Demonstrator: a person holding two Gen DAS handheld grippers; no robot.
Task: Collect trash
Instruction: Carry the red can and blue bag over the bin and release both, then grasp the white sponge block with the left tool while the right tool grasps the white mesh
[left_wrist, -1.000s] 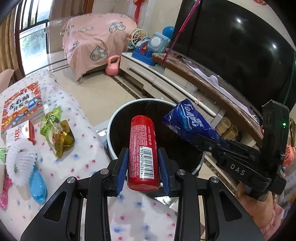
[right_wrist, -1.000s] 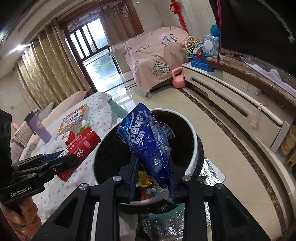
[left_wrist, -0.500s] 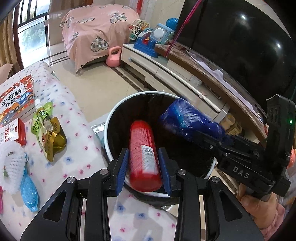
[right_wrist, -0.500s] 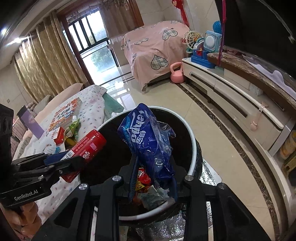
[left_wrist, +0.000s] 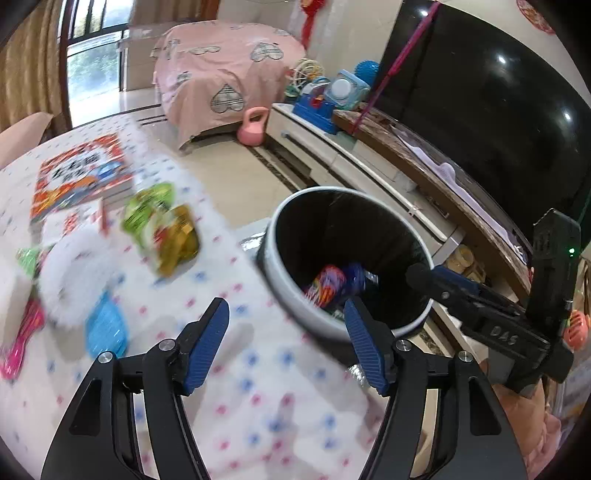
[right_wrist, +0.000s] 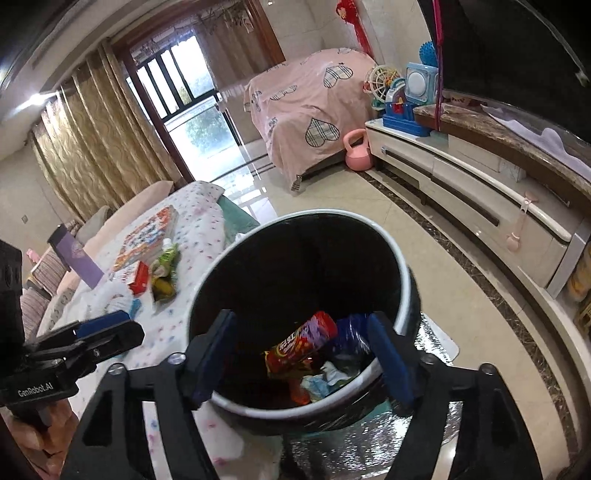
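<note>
Inside trash bin (right_wrist: 402, 291): red tube (right_wrist: 301, 341), blue wrapper (right_wrist: 351, 334), crumpled paper (right_wrist: 325, 376).

The trash bin (right_wrist: 404, 291) is black inside with a white rim. In it lie a red and purple tube (right_wrist: 303, 343) and a blue wrapper (right_wrist: 351, 332). The tabletop (left_wrist: 258, 387) cloth is white with pink and blue dots. A green and yellow packet (left_wrist: 162, 225) lies there. Both claws have blue pads (left_wrist: 205, 343).

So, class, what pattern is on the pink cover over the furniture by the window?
Plaid hearts on the pink cover; clearest in the right wrist view.
</note>
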